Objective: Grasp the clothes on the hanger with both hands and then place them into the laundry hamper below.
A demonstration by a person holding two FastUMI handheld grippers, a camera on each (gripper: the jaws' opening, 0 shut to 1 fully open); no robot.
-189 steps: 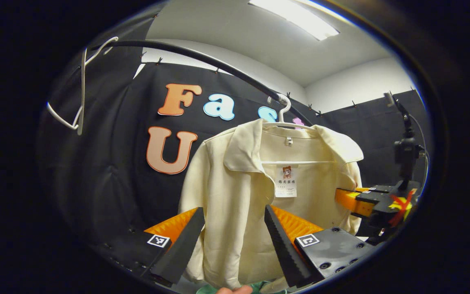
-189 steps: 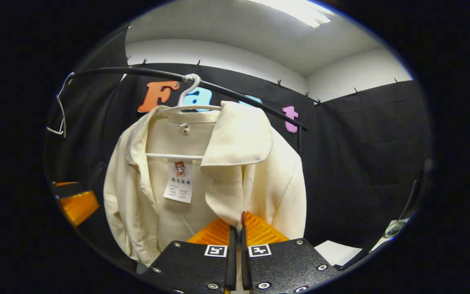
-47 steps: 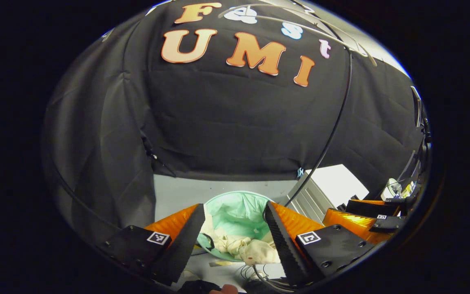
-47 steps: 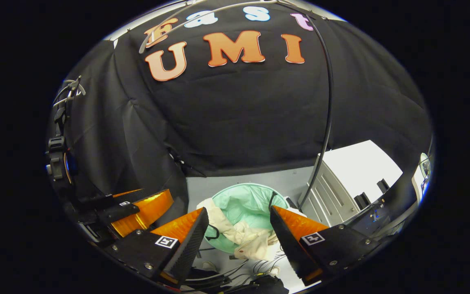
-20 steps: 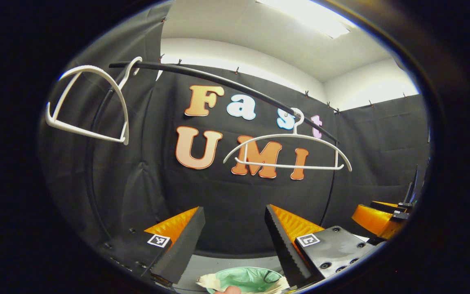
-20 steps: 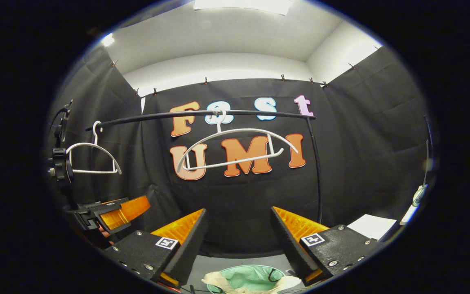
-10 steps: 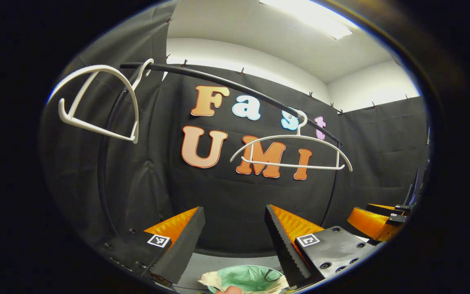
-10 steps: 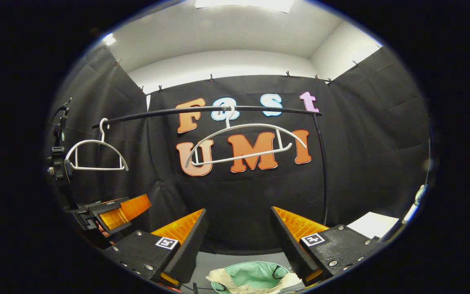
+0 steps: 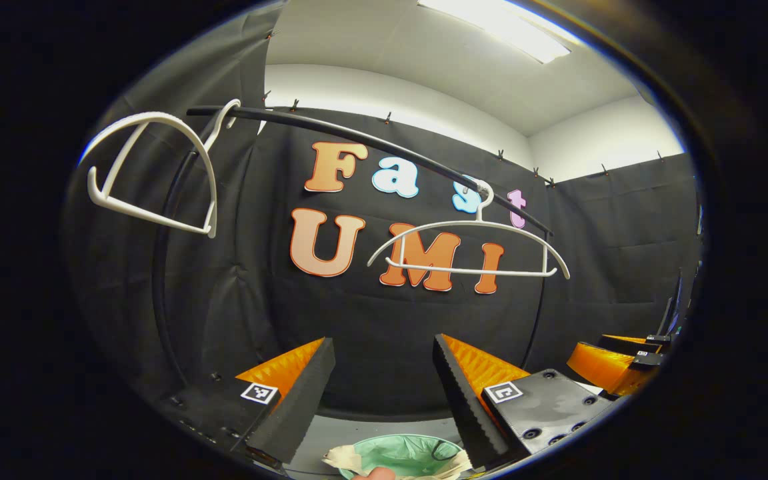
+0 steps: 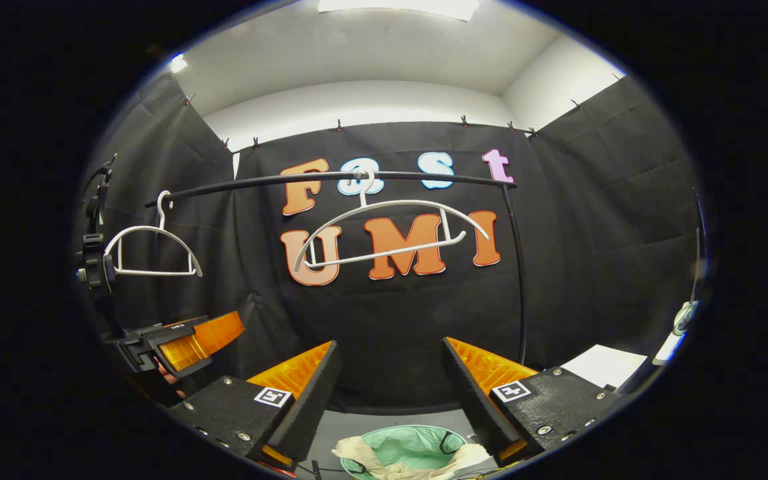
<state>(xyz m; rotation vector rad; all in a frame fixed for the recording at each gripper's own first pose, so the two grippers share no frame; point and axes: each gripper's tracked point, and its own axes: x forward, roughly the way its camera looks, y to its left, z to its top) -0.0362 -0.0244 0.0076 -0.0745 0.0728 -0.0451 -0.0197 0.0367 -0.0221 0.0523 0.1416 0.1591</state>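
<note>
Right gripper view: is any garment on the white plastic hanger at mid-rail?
No, the white plastic hanger hangs bare on the black rail; the cream garment lies in the green hamper.

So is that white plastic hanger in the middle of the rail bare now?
Bare. The white plastic hanger hangs with nothing on it; cream cloth lies in the green hamper below.

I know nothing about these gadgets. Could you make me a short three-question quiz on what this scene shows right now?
1. True or false: a garment hangs on a white hanger.
2. Where does the cream garment lie? A) on the rail B) in the green hamper, partly draped over its rim C) held in a hand-held gripper
3. Fill in: the fingers of the right hand-held gripper are ____.

Key: 1 false; 2 B; 3 open.
</note>
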